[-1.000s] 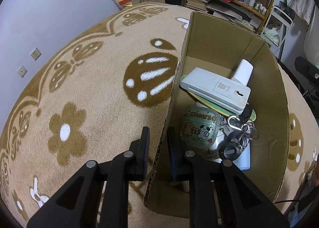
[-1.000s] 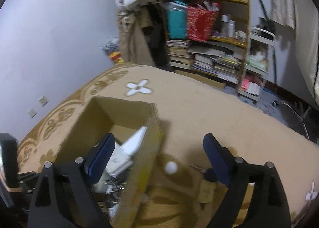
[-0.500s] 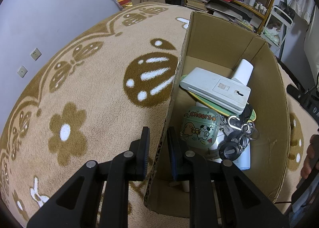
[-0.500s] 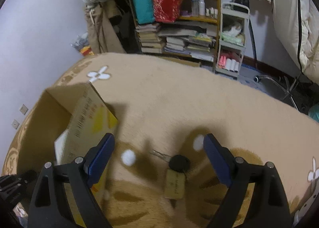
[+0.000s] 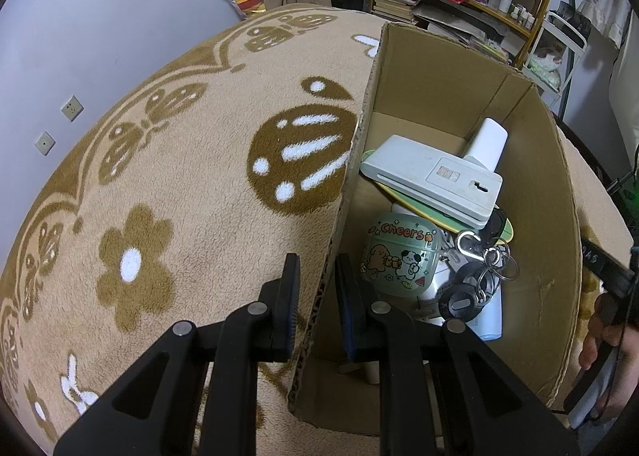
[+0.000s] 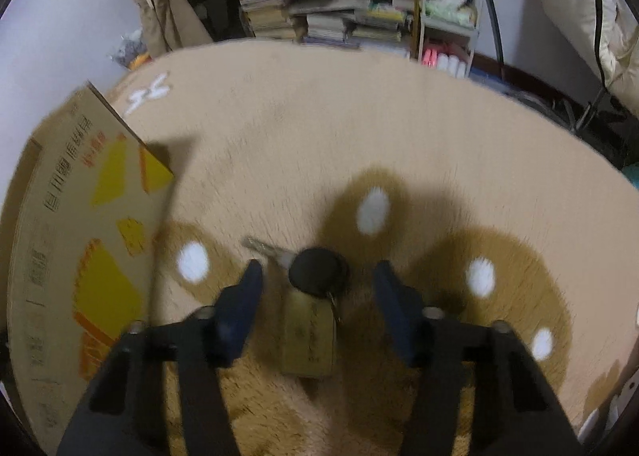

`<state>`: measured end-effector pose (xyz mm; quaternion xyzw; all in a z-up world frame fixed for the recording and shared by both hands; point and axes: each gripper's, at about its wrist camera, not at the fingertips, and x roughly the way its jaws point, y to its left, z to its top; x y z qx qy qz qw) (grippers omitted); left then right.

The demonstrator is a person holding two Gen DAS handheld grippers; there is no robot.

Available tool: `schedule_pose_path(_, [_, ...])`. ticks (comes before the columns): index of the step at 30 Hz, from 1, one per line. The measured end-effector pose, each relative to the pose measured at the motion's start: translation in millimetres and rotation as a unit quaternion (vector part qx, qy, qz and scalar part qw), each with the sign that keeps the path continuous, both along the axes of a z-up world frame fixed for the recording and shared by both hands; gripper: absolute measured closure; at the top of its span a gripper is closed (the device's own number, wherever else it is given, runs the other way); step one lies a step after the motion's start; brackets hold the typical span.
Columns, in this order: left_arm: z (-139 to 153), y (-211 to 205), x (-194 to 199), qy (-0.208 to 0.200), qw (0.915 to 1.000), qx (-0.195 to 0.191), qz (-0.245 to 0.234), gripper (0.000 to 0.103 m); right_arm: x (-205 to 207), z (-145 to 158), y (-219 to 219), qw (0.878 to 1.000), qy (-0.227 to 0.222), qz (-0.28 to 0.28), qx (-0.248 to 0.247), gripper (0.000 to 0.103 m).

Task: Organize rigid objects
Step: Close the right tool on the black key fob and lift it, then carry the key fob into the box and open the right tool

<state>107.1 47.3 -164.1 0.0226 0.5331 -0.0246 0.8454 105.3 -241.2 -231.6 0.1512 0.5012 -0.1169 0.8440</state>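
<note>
Beige carpet with brown flower and ladybird patterns carries everything, with a pale wall on the left and crowded shelves of books and bags past its far edge. Open carpet stretches wide between the cardboard box and the shelves, and more lies bare to the box's left in the left wrist view.

That box stands open at the top, its tall walls rising around a white flat device, a green case printed with "Cheers" and cartoon dogs, and a bunch of keys and rings. The left gripper is clamped on the box's near-left wall, one finger outside over the carpet and one inside.

On the carpet just to the right of the box, seen in the blurred right wrist view, lies a key with a round black head, its silver blade pointing toward the box and a tan rectangular tag trailing from it toward the camera. The right gripper straddles it, blue-padded fingers either side of the black head; its jaws have just been closing, yet a gap shows between each pad and the key. A hand holding that tool shows at the right edge beyond the box wall.
</note>
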Motion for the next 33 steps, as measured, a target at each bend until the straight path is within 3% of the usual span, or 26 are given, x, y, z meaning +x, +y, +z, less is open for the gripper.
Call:
schedule_pose_path(2, [0.1, -0.5, -0.1, 0.0, 1.0, 0.001, 0.0, 0.085, -1.0, -2.4, 2.5, 1.0, 0.007, 0.001, -0.018, 0.069])
schedule_pose_path(9, [-0.1, -0.3, 0.1, 0.0, 1.0, -0.001, 0.0, 0.085, -2.0, 13.4, 3.8, 1.0, -0.019, 0.002, -0.019, 0.069])
schedule_pose_path(20, [-0.7, 0.0, 0.2, 0.0, 1.0, -0.001, 0.001, 0.085, -0.1, 87.3, 28.8, 0.992, -0.123, 0.035, -0.009, 0.069])
schedule_pose_path(27, [-0.5, -0.5, 0.1, 0.0, 1.0, -0.001, 0.001, 0.085, -1.9, 132.3, 69.5, 0.979, -0.177, 0.094, -0.018, 0.069])
schedule_pose_path(33, [-0.8, 0.1, 0.3, 0.0, 1.0, -0.001, 0.001, 0.085, -4.2, 153.9, 109.5, 0.967, -0.195, 0.159, -0.038, 0.069])
